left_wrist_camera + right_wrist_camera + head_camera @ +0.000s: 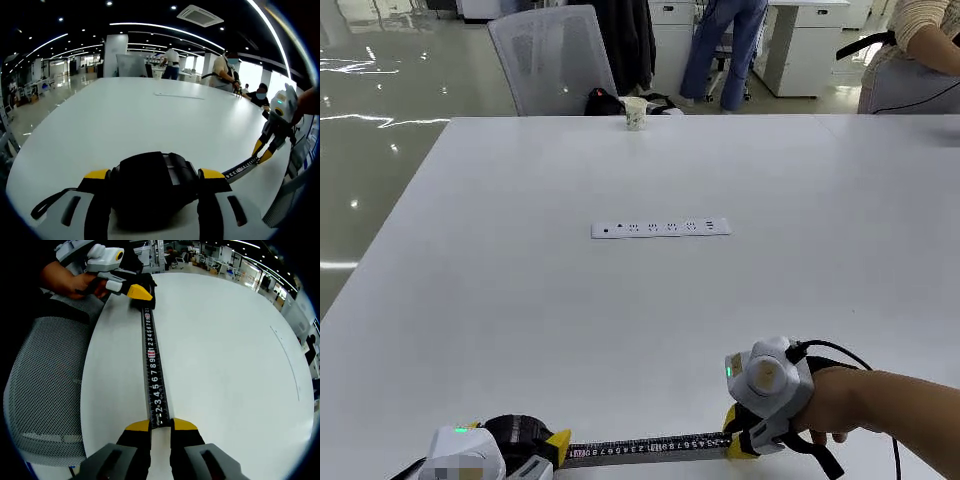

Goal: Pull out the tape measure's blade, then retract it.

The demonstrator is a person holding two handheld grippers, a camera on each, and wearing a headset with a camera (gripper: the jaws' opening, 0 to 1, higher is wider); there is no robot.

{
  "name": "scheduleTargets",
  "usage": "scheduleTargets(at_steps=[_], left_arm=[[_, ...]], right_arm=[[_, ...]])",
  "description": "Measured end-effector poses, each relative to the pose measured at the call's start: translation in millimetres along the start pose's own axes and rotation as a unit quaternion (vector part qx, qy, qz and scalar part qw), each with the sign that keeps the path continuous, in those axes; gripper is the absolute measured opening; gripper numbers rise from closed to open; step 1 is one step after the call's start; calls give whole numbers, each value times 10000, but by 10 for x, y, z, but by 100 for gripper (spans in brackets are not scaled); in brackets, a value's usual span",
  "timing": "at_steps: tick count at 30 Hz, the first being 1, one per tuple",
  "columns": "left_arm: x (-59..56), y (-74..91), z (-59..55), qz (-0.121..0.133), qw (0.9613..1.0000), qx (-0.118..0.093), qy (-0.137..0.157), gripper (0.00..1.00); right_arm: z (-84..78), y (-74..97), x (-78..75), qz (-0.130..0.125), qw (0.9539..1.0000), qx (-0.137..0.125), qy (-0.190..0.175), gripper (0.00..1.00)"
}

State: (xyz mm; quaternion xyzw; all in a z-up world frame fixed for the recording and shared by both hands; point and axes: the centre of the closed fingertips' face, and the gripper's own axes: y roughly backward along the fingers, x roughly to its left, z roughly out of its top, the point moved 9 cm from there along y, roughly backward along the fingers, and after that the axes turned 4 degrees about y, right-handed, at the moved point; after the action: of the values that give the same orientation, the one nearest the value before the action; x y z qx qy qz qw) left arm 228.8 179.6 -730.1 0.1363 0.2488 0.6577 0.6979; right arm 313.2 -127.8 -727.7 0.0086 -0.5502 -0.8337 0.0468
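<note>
the left gripper [153, 175] is clamped on the tape measure's black case [150, 192]. its two yellow-tipped jaws press on the case from either side, so the case sits squarely between them at the near edge of the white table [520, 280]. in the head view this pair is at the bottom left corner. whether the case rests on the tabletop or is held just clear of it is hard to tell from here.

the blade [152, 360] is drawn out of the case and runs in a straight line, low along the table's near edge, to the right gripper [161, 425]. that gripper's jaws are closed on the blade's free end, pinching it from both sides. the low numbers of the scale start right at the yellow tips, and the end hook is hidden between them. the printed face of the blade is turned up, with the numbers rising toward the case. in the right gripper view the left gripper and the hand [70, 280] holding it appear at the far end of the blade.

the two grippers are well apart, joined only by the blade. farther across the table a white power strip [660, 228] lies flat near the middle, and a paper cup [636, 113] stands at the far edge. a grey mesh chair [45, 385] is just beside the table's near edge.
</note>
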Motion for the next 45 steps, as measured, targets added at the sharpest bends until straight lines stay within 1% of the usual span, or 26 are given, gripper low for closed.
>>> scheduleTargets(at_steps=[1,2,5,8,15,16,21,26,28,36,45], left_arm=[[0,1,-8,-26,9999,53,136,66],[6,2,-3,-20,10000,29,93,66],[3,-1,-12,-42,10000,74,-4,65],[8,-1,-11,-67,9999,59,-65,65],[10,-3,-7,-104,9998,118,-111,63],[12,0,-5,-102,9998,119,-128,63],[11,1,-9,-99,9998,128,-111,63],[17,-1,-16,-107,9998,118,-109,63],[20,-2,-16,-114,9998,114,-111,63],[25,-3,-18,-143,9997,120,-134,63],[27,-6,-22,-161,9997,105,-152,63]], right_arm=[[2,-1,0,-9,10000,8,-7,10],[2,-1,1,-13,10000,11,-11,10],[6,2,3,-20,10000,24,1,10],[18,4,6,-10,9999,74,97,10],[20,-1,2,-32,9998,133,128,10],[33,-5,-2,-42,9999,103,89,10],[43,-6,9,-51,9998,166,111,10],[57,-8,23,-91,9997,164,135,10],[57,-14,24,-106,9998,152,74,10],[89,-26,18,-70,9998,201,31,10],[116,-48,23,-64,9996,253,60,11]])
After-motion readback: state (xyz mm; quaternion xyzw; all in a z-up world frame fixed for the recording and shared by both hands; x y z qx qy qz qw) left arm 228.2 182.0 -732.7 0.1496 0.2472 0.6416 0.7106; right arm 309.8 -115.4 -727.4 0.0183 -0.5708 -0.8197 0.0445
